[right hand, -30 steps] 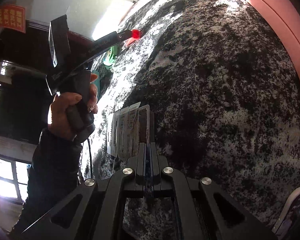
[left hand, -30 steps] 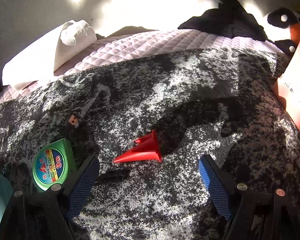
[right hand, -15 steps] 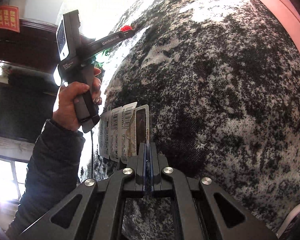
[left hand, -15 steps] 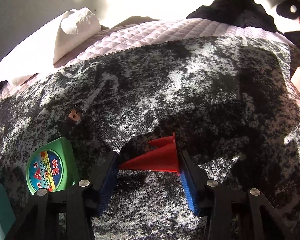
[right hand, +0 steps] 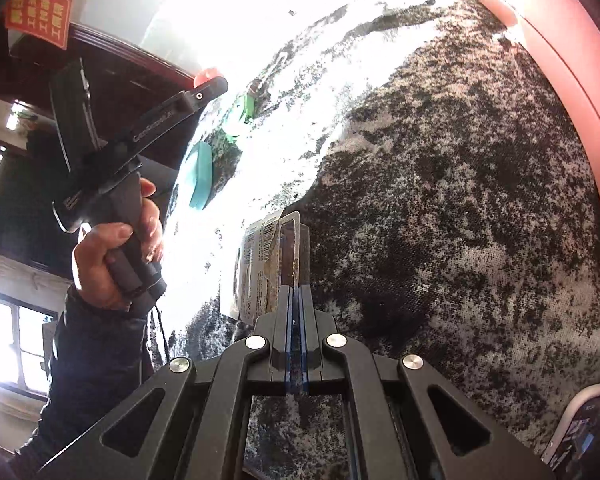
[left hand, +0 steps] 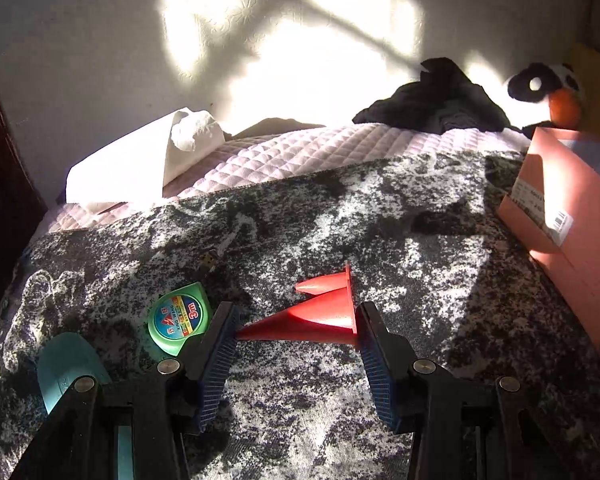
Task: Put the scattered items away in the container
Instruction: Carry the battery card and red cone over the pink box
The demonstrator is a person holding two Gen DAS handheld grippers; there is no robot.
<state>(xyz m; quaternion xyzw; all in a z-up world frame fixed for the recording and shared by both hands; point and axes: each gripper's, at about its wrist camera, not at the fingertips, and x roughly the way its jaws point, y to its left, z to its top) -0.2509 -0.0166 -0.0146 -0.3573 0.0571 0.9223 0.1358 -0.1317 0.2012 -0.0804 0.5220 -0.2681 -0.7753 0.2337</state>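
Left wrist view: left claw [left hand: 296,334] clamps red cone [left hand: 312,318] lengthwise, tip pointing left; right claw [right hand: 296,304] pinches packet [right hand: 260,268].

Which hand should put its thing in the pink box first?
Probably the left. Its gripper already clamps the red cone, and the pink box sits open just ahead to its right. The right gripper holds a flat packet, with the box rim further off.

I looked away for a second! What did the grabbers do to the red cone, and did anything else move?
The left gripper moved in, closed on the red cone and lifted it off the blanket. The right gripper stayed shut on the packets. The green tape measure stayed put.
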